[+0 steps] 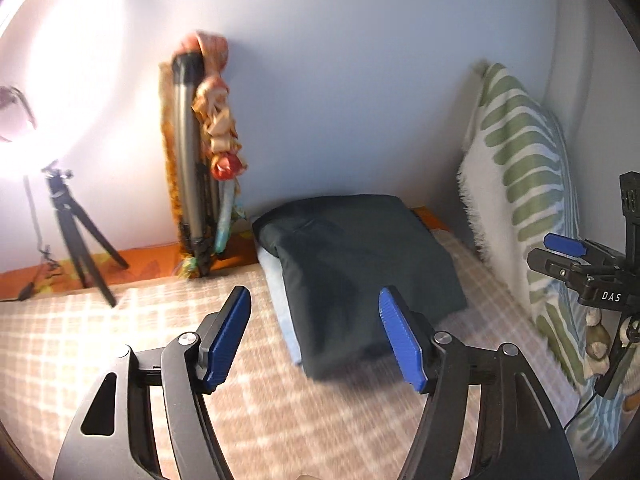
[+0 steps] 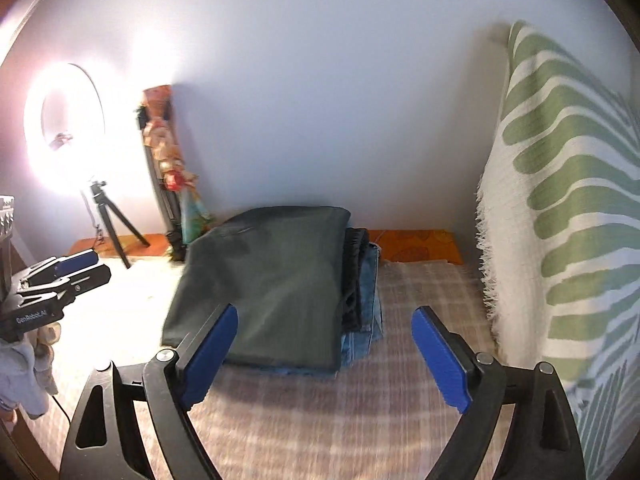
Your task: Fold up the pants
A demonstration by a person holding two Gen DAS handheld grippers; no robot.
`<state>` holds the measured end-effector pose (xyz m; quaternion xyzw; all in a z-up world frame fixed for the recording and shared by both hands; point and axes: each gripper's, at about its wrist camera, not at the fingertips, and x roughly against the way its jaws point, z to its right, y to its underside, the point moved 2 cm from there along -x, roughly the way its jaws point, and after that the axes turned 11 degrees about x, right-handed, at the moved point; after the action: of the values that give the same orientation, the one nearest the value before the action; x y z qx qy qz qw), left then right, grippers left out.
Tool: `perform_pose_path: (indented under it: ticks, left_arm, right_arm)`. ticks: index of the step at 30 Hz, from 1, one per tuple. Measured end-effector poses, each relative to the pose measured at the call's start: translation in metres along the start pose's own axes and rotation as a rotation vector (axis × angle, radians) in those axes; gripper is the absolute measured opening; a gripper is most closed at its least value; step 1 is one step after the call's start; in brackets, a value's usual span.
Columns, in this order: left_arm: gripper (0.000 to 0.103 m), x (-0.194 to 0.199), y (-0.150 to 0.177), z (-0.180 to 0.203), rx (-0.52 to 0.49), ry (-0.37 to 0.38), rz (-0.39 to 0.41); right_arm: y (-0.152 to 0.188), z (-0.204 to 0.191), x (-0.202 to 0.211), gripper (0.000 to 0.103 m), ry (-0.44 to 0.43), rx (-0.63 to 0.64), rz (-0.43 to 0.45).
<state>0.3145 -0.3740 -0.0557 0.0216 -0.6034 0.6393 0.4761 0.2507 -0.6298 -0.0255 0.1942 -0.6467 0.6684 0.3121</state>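
Pants: I see the dark folded pants point(image 2: 272, 280) lying flat as the top layer of a stack, at 12 o'clock from both hand-held grippers, near the far wall.
Stack beneath: a black garment point(image 2: 354, 280) and blue jeans point(image 2: 366, 320) show under the right edge of the pants in my right wrist view; a pale blue layer point(image 1: 280, 292) shows under their left edge in my left wrist view.
Bed: the stack rests on the bed point(image 2: 360, 420), which has a beige checked cover.
Left hand-held gripper point(image 1: 314, 336): I read it as open, blue pads apart and nothing between them; it sits above the cover, clear of the pants. No contact seen.
Right hand-held gripper point(image 2: 324, 350): I read it as wide open and empty; the near edge of the stack shows in the gap, but the pads do not touch it.
Cross-check: from my left wrist view the right one appears at 3 o'clock; from my right wrist view the left one appears at 9 o'clock.
Pillow: a white pillow with green stripes point(image 2: 568, 200) stands upright at 3 o'clock of the stack, against the side wall, apart from it.
Tripod bundle: a folded tripod wrapped in patterned cloth point(image 1: 204, 156) leans on the wall at 10 o'clock of the stack.
Ring light: a lit ring light point(image 2: 64, 128) on a small tripod stands further left, at 9 to 10 o'clock.
Image quality: some motion blur; fine detail uncertain.
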Motion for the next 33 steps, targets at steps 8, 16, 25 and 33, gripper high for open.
perform_pose_path:
  ticks: [8, 16, 25, 33]
  left_arm:
    - [0.075, 0.086, 0.034, 0.01, -0.031, 0.004, 0.072]
    - [0.08, 0.159, 0.08, -0.003, -0.022, -0.015, 0.105]
    - [0.081, 0.204, 0.13, -0.016, -0.036, -0.068, 0.137]
    - [0.081, 0.223, 0.169, -0.033, 0.057, -0.077, 0.158]
  right_arm:
    - [0.027, -0.033, 0.07, 0.096, -0.001, 0.01, 0.05]
    - [0.056, -0.076, 0.134, 0.103, -0.001, 0.055, 0.107]
    - [0.107, -0.121, 0.178, 0.103, 0.03, 0.084, 0.129]
    - [0.152, -0.146, 0.19, 0.103, 0.027, 0.007, 0.121]
